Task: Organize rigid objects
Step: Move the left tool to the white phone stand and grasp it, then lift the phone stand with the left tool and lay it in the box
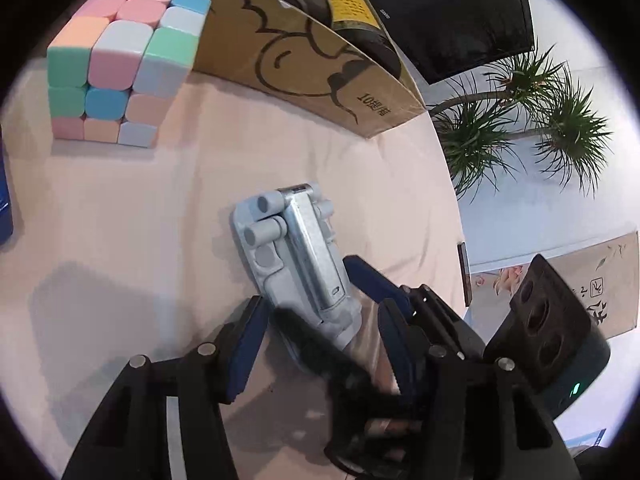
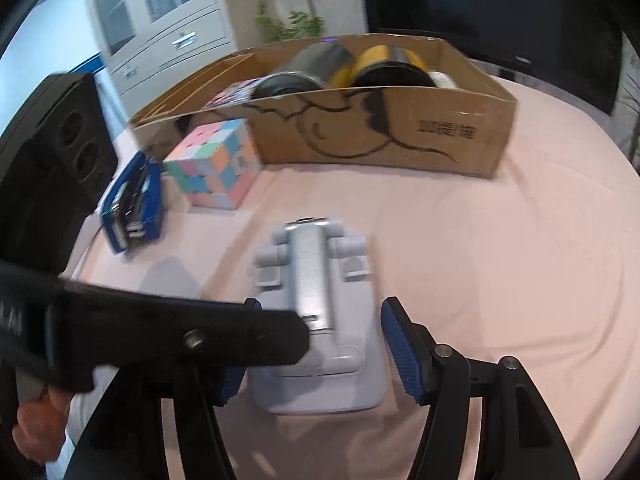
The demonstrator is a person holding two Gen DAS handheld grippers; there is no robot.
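The table (image 2: 500,280), covered in a pale pink cloth, carries all items. At its far side stands an open cardboard box (image 2: 400,128) with a black line drawing on its near wall and printed characters, partly legible as "10" followed by Chinese script. Inside lie two dark cans (image 2: 384,66) with yellow labels; their print is too small to read.

A pastel puzzle cube (image 2: 214,162) sits just near of the box's left end, and a blue case (image 2: 134,204) lies left of the cube.

At centre, a grey folding phone stand (image 2: 316,312) lies flat on the cloth, its metal arm folded along the base.

The right gripper (image 2: 316,348) is spread wide, blue pads on either side of the stand's near end, apparently not touching it. The left gripper (image 1: 316,320) is likewise spread about the same end of the stand; contact cannot be determined.

Room: a white cabinet (image 2: 160,12), a dark screen (image 1: 448,12) and a spiky green plant (image 1: 528,128) beyond the table.
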